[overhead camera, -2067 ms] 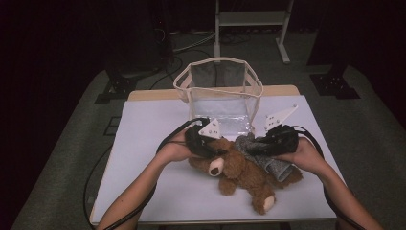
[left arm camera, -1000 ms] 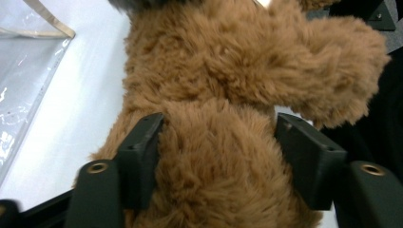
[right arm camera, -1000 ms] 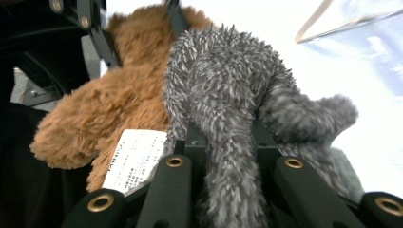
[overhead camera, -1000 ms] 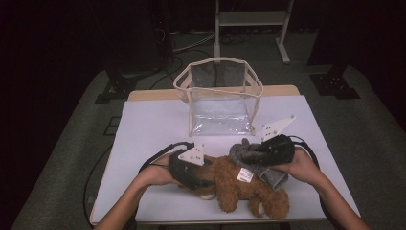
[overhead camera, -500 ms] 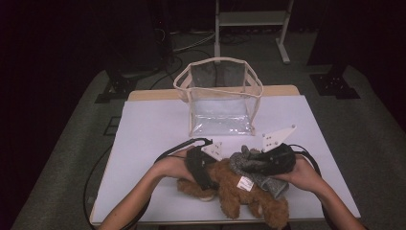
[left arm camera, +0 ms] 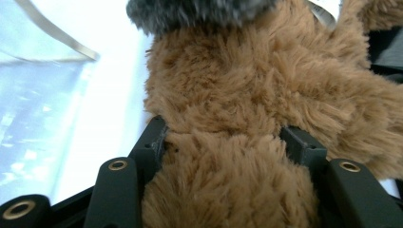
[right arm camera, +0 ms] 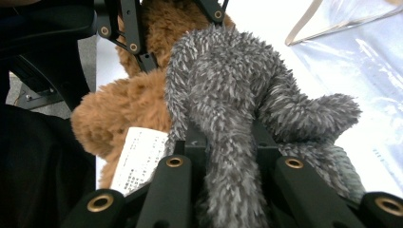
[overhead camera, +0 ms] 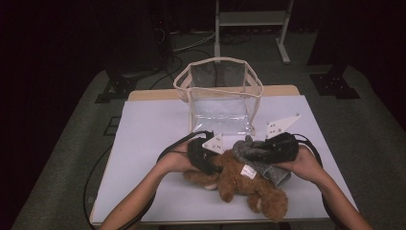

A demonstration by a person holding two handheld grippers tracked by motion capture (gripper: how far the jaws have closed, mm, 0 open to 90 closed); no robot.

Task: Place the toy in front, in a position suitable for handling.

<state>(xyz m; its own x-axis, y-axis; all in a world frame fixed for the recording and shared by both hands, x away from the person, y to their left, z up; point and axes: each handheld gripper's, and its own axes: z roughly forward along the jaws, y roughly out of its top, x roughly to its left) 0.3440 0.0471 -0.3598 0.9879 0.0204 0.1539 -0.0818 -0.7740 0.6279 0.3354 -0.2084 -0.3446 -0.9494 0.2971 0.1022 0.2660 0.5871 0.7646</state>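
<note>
- Right now the left gripper (overhead camera: pixel 214 163) has just been closing its jaws, and in the left gripper view they pinch a fat fold of the brown furry plush teddy bear (left arm camera: pixel 247 142) between them; grasping it.
- Right gripper (overhead camera: pixel 268 151) is clenched tight on a thin limb of the grey shaggy plush toy (right arm camera: pixel 228 118); the right gripper view shows fur squeezed between the jaws.
- Both toys lie at the near middle of the white table (overhead camera: pixel 148 139), grey one draped over the bear's upper part, touching it. The bear's white sewn-in label (overhead camera: pixel 247 171) faces up.
- Clear plastic bag with beige trim (overhead camera: pixel 218 98) stands open and upright just beyond the toys, nothing seen inside.
- Risk: left grip is on fluffy pile, probably shallow; a lift could pull fur out and drop the bear.
- Risk: toys overlap, so pulling one likely drags the other; fur may snag.
- Risk: bag is flimsy; pushing a bulky toy against the rim could fold or tip it.
- Risk: trailing black cables (overhead camera: pixel 167 151) could catch on the bear.
</note>
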